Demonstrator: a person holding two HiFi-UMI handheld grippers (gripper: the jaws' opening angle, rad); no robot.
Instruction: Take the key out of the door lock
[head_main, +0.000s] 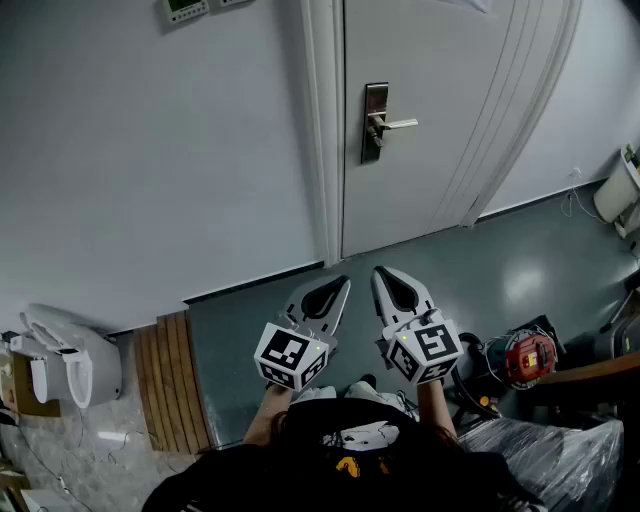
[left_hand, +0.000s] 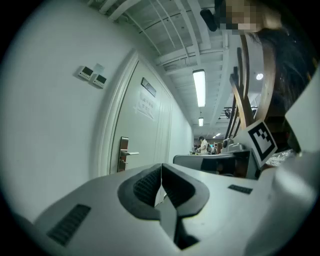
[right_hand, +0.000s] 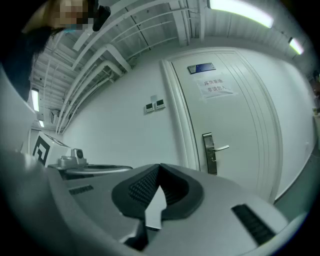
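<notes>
Left gripper (head_main: 340, 288) and right gripper (head_main: 383, 278) are closed, empty.

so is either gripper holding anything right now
Nothing: left gripper and right gripper are both shut and empty, short of the silver lock plate.

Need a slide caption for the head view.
Left claw and right claw, both shut and empty, held side by side short of the closed door and its lever handle.

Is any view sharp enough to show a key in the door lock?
Head view: even light, silver lock plate with lever handle sharp but too small to show a key. Left gripper view: fisheye bending, ceiling strip light glares. Right gripper view: plate largest, no key discernible.
</notes>
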